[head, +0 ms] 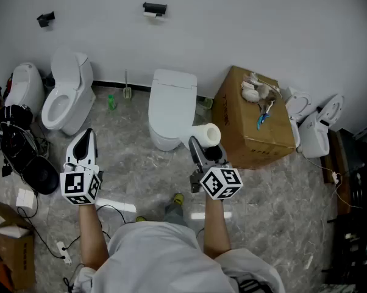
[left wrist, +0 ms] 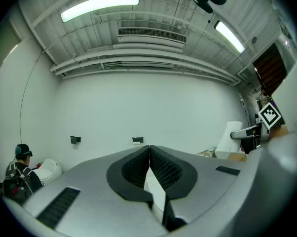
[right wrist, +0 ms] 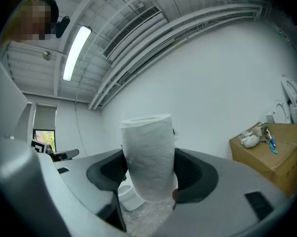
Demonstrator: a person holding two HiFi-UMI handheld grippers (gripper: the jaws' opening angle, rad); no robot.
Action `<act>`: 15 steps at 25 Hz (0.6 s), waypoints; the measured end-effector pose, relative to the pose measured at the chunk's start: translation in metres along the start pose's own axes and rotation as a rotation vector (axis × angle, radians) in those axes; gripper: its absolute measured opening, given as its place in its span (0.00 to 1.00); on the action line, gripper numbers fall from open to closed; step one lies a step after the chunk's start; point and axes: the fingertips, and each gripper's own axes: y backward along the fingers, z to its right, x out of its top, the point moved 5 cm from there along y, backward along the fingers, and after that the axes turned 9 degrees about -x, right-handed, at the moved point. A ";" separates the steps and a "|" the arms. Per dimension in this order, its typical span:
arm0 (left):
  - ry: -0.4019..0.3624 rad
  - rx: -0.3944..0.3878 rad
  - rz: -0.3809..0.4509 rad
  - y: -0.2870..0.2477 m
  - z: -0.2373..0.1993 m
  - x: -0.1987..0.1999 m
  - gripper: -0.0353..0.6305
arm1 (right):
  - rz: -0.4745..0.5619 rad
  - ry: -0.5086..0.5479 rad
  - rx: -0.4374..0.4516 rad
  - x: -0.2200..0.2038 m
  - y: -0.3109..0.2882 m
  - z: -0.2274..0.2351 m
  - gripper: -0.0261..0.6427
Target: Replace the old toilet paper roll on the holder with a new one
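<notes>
While both grippers point level toward the back wall (head: pixel 244 23), the head view shows the left gripper (head: pixel 86 137) with its jaws together and nothing in them. The right gripper (head: pixel 200 145) clamps a new toilet paper roll (head: pixel 206 133) in front of the white toilet (head: pixel 171 102) that stands by the floor's far edge, beside a cardboard box (head: pixel 256 133). The black holder (head: pixel 154 8) sits high on the wall, well apart from the roll.

From the left gripper view, the ribbed pads (left wrist: pixel 161 169) meet along one line, and the holder (left wrist: pixel 137 140) shows small on the wall beyond them.

From the right gripper view, the roll (right wrist: pixel 149 152) stands upright between wide-set jaws, with both pads pressed against its sides.
</notes>
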 end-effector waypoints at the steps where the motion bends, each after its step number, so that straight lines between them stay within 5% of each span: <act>1: 0.002 0.001 0.002 -0.001 0.000 0.000 0.09 | -0.002 0.003 0.001 0.000 -0.001 0.000 0.48; 15: 0.001 0.027 -0.005 0.007 -0.005 0.000 0.09 | -0.027 0.019 0.055 -0.006 -0.005 -0.014 0.48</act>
